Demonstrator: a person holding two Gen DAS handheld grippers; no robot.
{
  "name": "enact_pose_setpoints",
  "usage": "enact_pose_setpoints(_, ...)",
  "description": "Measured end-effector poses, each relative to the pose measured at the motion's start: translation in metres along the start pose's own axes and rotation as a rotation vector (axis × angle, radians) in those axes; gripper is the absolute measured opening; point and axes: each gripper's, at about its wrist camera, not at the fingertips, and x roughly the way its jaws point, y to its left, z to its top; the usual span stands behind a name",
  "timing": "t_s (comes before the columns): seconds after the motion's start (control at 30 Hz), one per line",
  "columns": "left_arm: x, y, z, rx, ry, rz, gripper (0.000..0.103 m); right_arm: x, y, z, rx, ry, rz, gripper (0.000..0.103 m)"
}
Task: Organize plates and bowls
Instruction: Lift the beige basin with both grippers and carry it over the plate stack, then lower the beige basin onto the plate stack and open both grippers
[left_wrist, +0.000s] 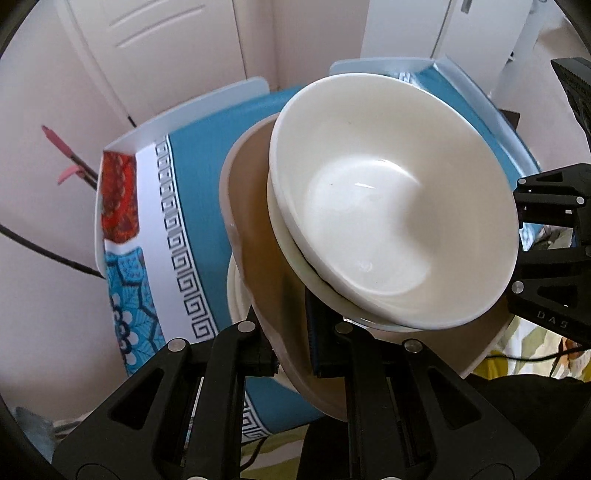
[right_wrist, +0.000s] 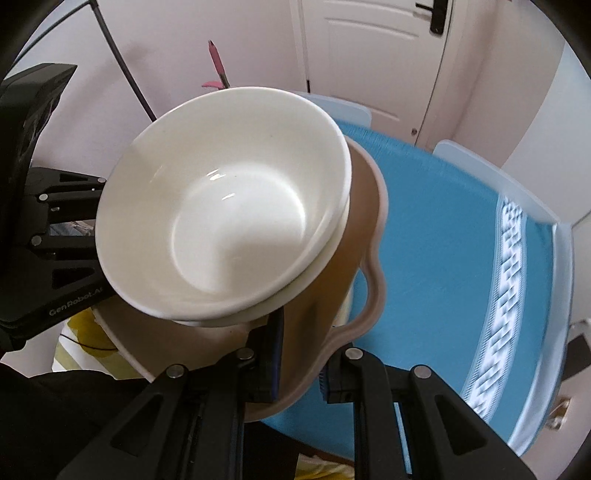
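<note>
A tan plate with a wavy rim (left_wrist: 251, 206) carries two nested white bowls (left_wrist: 391, 206) and is held tilted above a blue-clothed table (left_wrist: 199, 177). My left gripper (left_wrist: 293, 354) is shut on the plate's near rim. My right gripper (right_wrist: 301, 354) is shut on the opposite rim of the same tan plate (right_wrist: 365, 221), with the white bowls (right_wrist: 225, 206) resting on it. Another pale dish (left_wrist: 236, 295) peeks out beneath the plate. Each gripper shows in the other's view, the right one (left_wrist: 546, 236) and the left one (right_wrist: 55, 236).
The table has a translucent white rim (right_wrist: 465, 158) and a patterned cloth with a key-pattern border (left_wrist: 177, 236). White doors (right_wrist: 373, 59) and pale walls stand behind. Thin dark stems with pink tips (left_wrist: 62, 147) rise at the side.
</note>
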Motion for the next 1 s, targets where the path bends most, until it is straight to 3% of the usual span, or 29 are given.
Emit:
enact_pose_setpoints(0.5,0.036,0.010,-0.023,-0.034,0.048,-0.058,0.009,0.031,0.013,-0.008,0.011,0.034,-0.061,0.015)
enact_pose_setpoints(1.0,0.041,0.001,-0.023,-0.001,0.114,-0.031,0.014,0.039,0.005,-0.005,0.035,0.087,-0.007,0.015)
